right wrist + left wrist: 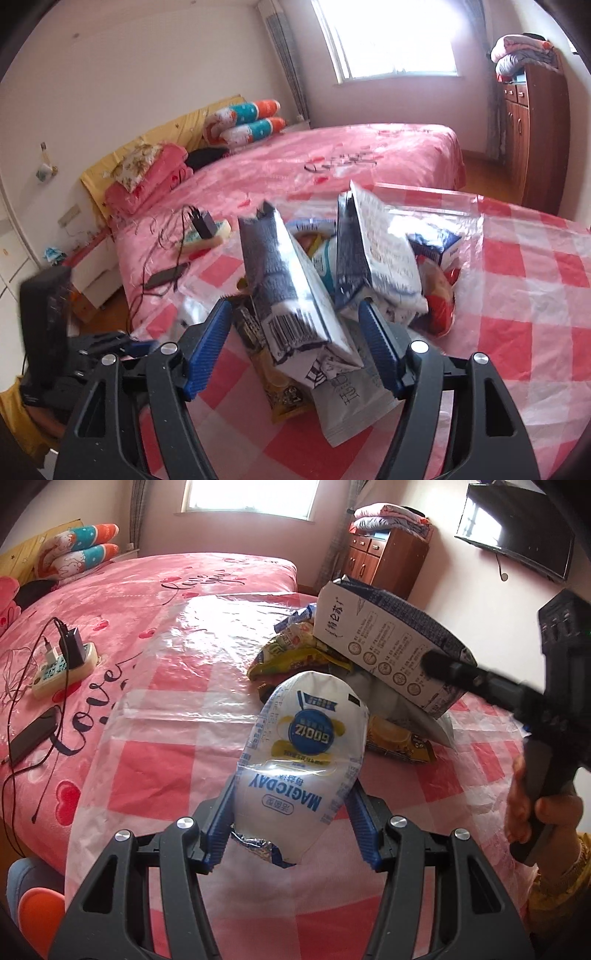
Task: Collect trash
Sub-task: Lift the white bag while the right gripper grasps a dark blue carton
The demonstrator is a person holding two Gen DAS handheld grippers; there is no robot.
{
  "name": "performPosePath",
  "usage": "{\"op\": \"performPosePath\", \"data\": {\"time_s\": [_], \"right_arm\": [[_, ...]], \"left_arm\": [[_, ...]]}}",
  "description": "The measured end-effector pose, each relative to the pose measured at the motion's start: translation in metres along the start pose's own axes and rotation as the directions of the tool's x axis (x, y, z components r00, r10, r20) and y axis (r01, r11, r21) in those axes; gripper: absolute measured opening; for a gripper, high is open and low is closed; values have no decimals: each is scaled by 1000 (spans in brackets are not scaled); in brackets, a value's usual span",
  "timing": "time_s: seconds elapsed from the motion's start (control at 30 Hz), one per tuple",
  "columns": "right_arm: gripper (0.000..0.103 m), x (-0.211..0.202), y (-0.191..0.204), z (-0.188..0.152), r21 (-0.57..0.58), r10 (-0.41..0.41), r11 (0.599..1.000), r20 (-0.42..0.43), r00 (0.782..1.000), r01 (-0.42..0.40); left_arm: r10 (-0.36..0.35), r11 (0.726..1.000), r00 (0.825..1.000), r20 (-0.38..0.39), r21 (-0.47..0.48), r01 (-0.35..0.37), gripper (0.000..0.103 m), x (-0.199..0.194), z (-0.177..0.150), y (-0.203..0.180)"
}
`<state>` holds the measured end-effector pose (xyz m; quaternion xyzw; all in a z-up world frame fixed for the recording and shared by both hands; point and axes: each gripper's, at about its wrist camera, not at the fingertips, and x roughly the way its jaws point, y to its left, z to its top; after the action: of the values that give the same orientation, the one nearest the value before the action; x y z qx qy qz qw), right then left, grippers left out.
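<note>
The left claw (291,816) grips a white milk pouch (303,753), held above the pink checked tabletop (166,716) just near of the trash pile (295,653). The right claw (291,347) has a torn milk carton (295,295) between its blue pads, which appear to press its sides.
</note>
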<state>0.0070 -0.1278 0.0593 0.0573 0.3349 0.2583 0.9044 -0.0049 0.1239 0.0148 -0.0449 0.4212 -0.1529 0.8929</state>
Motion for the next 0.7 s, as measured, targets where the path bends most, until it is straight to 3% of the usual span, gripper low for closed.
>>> {"op": "performPosePath", "data": {"time_s": [0.13,0.2,0.7], "right_arm": [[50,2,5,-6,-13,-21,1000,-6,1000,21],[46,2,5,-8,-2,-29,1000,-11,1000,29],[37,-28,13,-30,57,-52,997,-2,999,52]], "left_arm": [[9,1000,1000,13,-12,-9,58,-7,-4,5],[13,1000,1000,14,-18,-13,58,-10,-7,6],[13,999,999,35,-38,-12,58,-34,-28,8]]}}
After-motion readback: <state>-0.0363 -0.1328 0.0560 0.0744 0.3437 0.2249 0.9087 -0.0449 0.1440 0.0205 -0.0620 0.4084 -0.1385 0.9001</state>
